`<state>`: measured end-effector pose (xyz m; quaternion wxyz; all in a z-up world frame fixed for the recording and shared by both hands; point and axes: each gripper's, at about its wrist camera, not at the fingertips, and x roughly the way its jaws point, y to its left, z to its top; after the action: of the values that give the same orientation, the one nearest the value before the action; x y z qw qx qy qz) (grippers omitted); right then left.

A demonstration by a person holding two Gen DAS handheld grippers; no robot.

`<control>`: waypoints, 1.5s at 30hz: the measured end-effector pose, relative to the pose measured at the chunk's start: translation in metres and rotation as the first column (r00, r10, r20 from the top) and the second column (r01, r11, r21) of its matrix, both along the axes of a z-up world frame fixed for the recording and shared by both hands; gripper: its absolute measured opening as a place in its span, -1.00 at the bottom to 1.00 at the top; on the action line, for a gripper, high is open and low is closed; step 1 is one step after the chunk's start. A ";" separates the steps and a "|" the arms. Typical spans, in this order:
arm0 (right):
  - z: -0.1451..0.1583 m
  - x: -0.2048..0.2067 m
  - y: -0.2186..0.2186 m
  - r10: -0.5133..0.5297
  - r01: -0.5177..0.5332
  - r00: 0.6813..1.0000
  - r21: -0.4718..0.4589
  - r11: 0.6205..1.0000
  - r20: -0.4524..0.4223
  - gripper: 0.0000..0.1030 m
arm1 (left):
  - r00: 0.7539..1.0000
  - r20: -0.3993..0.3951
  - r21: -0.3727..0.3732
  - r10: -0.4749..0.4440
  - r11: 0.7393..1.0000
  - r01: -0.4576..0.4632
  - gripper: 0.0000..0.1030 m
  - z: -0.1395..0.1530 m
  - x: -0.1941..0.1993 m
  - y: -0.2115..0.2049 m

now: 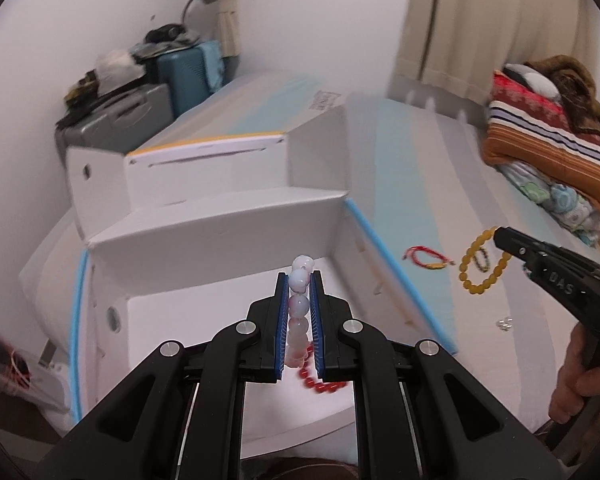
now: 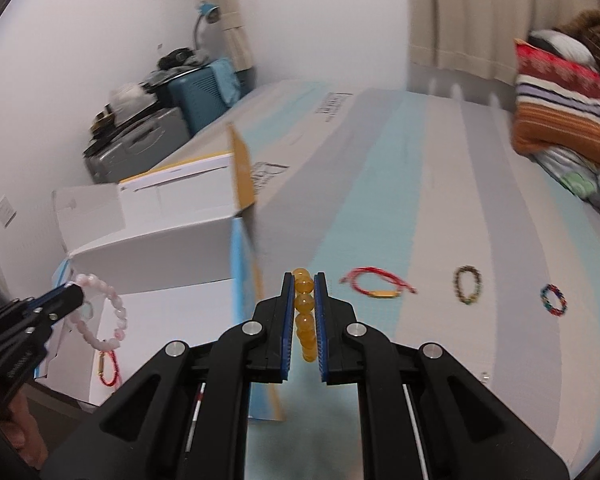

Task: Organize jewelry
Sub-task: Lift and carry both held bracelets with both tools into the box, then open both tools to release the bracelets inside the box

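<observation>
The left gripper (image 1: 299,280) is closed on a pink bead bracelet (image 1: 299,302), its blue-padded fingers pressed against the beads on both sides, and it hangs over the open white box (image 1: 228,236). From the left wrist camera only one run of pale beads shows between the fingers; the rest of the loop is hidden behind the gripper, while the right wrist camera shows the whole ring dangling beside the box's white wall. Under the beads inside the box lies a red bead bracelet (image 1: 320,382), partly covered by the gripper's fingers, so its full shape cannot be made out. The right gripper (image 2: 304,280) is likewise closed on a yellow bead bracelet (image 2: 304,312), held above the striped bed cover to the right of the box; in its own camera only a column of amber beads is visible, but the left wrist camera shows the full loop hanging from the tip. On the bed cover (image 2: 440,200), right of the box, lie a red cord bracelet (image 2: 376,286), then a dark bead bracelet (image 2: 467,285), then a multicolored bracelet (image 2: 553,300) farthest out; motion blur smears their details. A small clear object (image 1: 504,323) rests on the cover near the right gripper's handle, too small to identify. Folded blankets (image 1: 548,128) sit far behind the box, cut off by the frame edge.
</observation>
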<state>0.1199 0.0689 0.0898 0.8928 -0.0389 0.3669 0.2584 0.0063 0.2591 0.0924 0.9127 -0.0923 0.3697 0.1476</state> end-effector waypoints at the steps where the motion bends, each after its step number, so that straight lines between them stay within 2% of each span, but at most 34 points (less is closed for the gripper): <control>1: 0.000 -0.004 0.010 0.018 -0.018 1.000 -0.006 1.000 0.005 -0.83 | 1.000 -0.006 -0.003 0.016 1.000 -0.016 -0.82 -0.003 -0.004 0.007; 9: -0.006 -0.027 0.063 0.106 -0.106 0.994 -0.029 0.994 0.002 -0.83 | 0.995 -0.032 -0.021 0.092 0.996 -0.092 -0.82 -0.017 -0.032 0.044; 19: -0.037 -0.043 0.105 0.164 -0.168 0.984 -0.062 0.984 -0.064 -0.83 | 0.982 -0.114 -0.035 0.153 0.987 -0.158 -0.82 -0.045 -0.048 0.073; 32: -0.098 -0.055 0.130 0.207 -0.238 0.960 -0.159 0.958 -0.191 -0.83 | 0.967 -0.205 -0.062 0.150 0.984 -0.166 -0.81 -0.085 -0.048 0.083; 44: -0.110 -0.066 0.140 0.213 -0.251 0.957 -0.195 0.948 -0.198 -0.79 | 0.964 -0.214 -0.064 0.160 0.982 -0.177 -0.80 -0.088 -0.049 0.086; 45: -0.110 -0.065 0.142 0.213 -0.251 0.957 -0.195 0.948 -0.197 -0.67 | 0.964 -0.211 -0.063 0.163 0.982 -0.179 -0.79 -0.088 -0.049 0.087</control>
<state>0.0553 0.2105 -0.0198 0.8110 -0.1568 0.4622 0.3226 -0.0426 0.3456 0.0043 0.8490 -0.1455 0.4581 0.2194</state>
